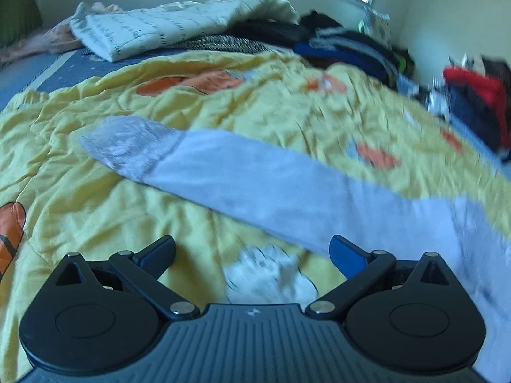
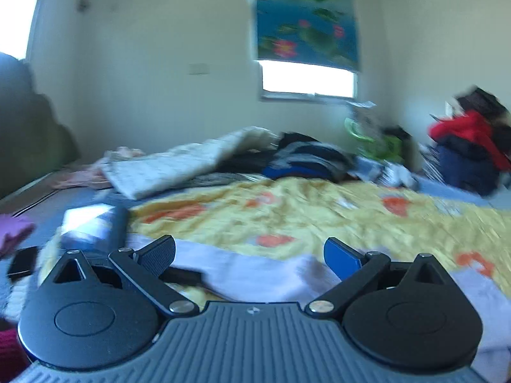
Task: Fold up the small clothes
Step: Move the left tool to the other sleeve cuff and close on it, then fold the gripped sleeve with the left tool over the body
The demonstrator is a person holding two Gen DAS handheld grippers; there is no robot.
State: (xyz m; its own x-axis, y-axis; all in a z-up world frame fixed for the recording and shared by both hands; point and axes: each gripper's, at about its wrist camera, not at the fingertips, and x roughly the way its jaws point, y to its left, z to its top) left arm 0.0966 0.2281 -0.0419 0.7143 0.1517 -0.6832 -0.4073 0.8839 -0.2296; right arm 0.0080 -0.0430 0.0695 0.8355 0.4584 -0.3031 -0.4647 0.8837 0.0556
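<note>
Both pairs of fingers spread wide, holding nothing, over a long pale sock on the bed.

From the left, the left gripper (image 1: 252, 250) hovers above the sock (image 1: 255, 185), which lies stretched flat across the yellow quilt (image 1: 95, 207), grey toe end leftward; the right gripper (image 2: 249, 252) sits low over what seems, through the blur, its other end. No fold shows yet: I'd say the sock is laid out, with folding and the clothes pile (image 1: 351, 44) still ahead.
</note>
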